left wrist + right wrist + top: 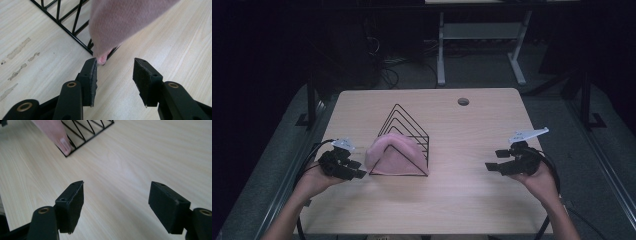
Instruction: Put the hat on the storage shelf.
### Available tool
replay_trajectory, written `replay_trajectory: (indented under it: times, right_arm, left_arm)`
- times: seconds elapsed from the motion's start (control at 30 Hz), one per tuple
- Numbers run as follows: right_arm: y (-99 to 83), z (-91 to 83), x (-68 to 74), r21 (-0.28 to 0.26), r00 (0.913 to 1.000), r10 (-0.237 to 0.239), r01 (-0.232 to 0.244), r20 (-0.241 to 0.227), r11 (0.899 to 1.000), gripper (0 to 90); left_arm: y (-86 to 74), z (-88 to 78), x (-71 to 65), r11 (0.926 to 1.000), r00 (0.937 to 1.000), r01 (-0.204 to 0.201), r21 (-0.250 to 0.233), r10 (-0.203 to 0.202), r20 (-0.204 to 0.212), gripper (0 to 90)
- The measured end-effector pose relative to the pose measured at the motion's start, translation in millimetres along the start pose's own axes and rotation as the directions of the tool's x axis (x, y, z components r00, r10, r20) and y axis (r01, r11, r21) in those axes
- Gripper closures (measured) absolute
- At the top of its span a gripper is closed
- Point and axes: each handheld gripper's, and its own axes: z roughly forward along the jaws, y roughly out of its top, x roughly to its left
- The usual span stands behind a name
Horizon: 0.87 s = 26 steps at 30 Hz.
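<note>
Soft pink cloth (392, 152) draped over black wire rack (409, 131); one corner down on the table

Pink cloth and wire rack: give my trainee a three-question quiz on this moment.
1. True or false: the pink cloth hangs over the wire rack.
2. Which gripper is nearer the cloth? A) left gripper B) right gripper
3. What is between the right gripper's jaws in the right gripper view?

Key: 1. True; it lies draped over the rack's front end. 2. A; the left gripper's open jaws stand just short of the cloth's lower corner. 3. Nothing; the jaws stand wide open over bare table.
</note>
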Motion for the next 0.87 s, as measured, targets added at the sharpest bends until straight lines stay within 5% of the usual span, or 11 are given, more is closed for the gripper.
replay_trajectory:
  times: [0.5, 0.73, 0.87]
  right_arm:
    - [-40.5, -0.5, -5.7, 0.012, 0.9979, 0.065, -0.065, 0.004, 0.998, 27.4]
    - [-62.9, -3.6, -3.6, -0.031, 0.9969, 0.079, -0.079, 0.000, 0.996, 27.3]
    - [-80.9, -1.4, 7.7, -0.064, 0.9973, 0.073, -0.072, 0.007, 0.995, 27.0]
  left_arm:
    - [-17.2, 1.5, -3.0, 0.9994, 0.9997, 0.022, -0.025, -0.022, -0.004, 46.6]
    - [-28.0, 6.3, -10.3, 0.9993, 0.9995, 0.019, -0.031, -0.019, -0.025, 42.2]
    - [-36.8, 9.7, -14.5, 0.9952, 0.9990, 0.042, -0.088, -0.043, -0.011, 37.7]
